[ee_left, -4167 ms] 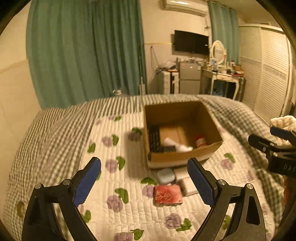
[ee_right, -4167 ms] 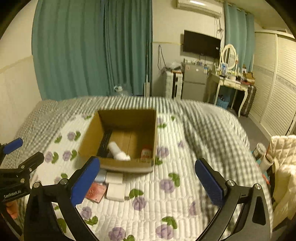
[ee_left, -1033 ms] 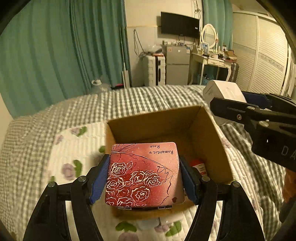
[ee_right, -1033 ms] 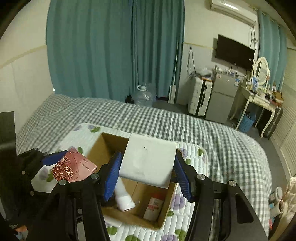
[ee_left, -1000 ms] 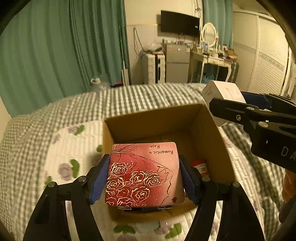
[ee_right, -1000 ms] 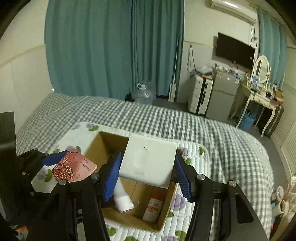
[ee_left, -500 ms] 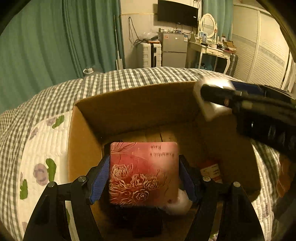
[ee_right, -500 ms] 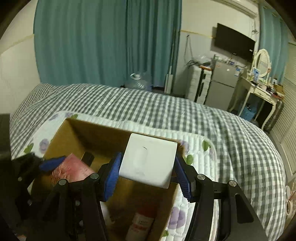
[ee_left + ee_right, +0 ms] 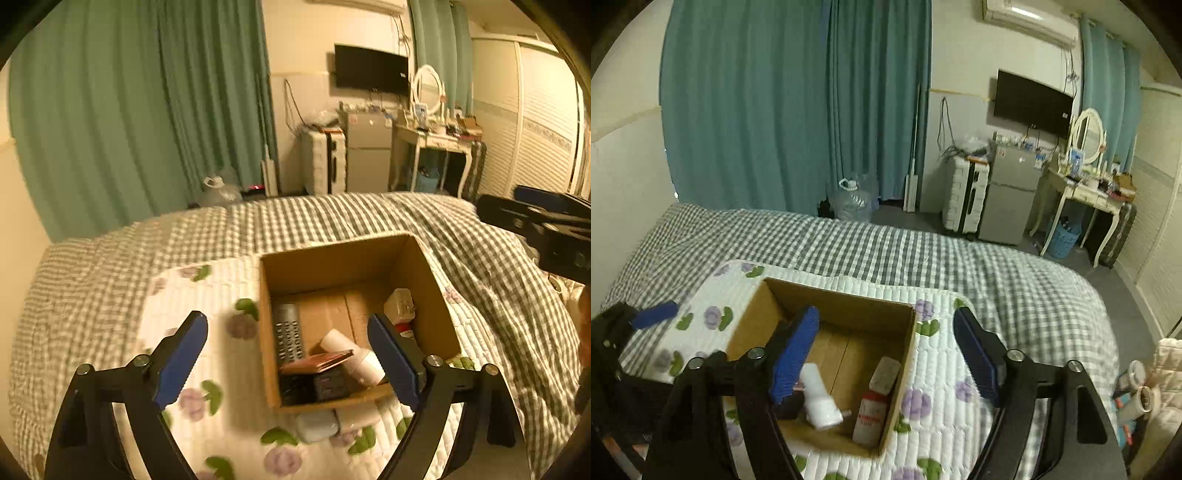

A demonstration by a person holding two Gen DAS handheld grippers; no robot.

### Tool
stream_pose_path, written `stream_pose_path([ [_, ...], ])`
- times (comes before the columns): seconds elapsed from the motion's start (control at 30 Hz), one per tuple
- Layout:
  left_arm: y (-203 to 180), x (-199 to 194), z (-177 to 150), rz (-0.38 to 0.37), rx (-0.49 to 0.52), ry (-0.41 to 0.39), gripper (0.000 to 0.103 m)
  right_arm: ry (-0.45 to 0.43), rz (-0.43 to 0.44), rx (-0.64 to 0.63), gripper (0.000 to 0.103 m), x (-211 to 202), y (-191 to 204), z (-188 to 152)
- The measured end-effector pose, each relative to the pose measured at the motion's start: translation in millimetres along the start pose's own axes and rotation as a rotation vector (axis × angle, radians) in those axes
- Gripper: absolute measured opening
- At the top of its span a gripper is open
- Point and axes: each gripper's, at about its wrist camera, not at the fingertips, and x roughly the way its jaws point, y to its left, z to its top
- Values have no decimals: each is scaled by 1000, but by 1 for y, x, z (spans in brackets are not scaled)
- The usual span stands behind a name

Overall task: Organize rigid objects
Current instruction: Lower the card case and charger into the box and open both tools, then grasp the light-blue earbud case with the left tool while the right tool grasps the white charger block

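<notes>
An open cardboard box [image 9: 334, 254] stands on the bed; it also shows in the right wrist view [image 9: 846, 300]. Inside lie the red rose-patterned tin [image 9: 318, 362], tilted on other items, a black remote [image 9: 289, 334], a white bottle [image 9: 354, 356], a white square box [image 9: 399, 305] leaning on the right wall, and a red-capped bottle [image 9: 871, 415]. My left gripper [image 9: 288, 356] is open and empty above the box's near left part. My right gripper [image 9: 886, 350] is open and empty above the box.
A grey case [image 9: 317, 424] and a white box [image 9: 360, 417] lie on the floral quilt [image 9: 195, 354] just in front of the box. The checked bedspread [image 9: 905, 251] stretches beyond. A dresser [image 9: 1082, 199], small fridge and teal curtains stand behind the bed.
Both grippers have opened and drawn back up out of the box. The red tin and the white square box were let go and now rest inside the cardboard box.
</notes>
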Motion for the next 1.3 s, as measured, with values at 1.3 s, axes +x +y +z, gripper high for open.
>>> stream_pose_path([
  [1.3,48,57,-157,16,-64,193,94,353,62,31,69,118,100,-208],
])
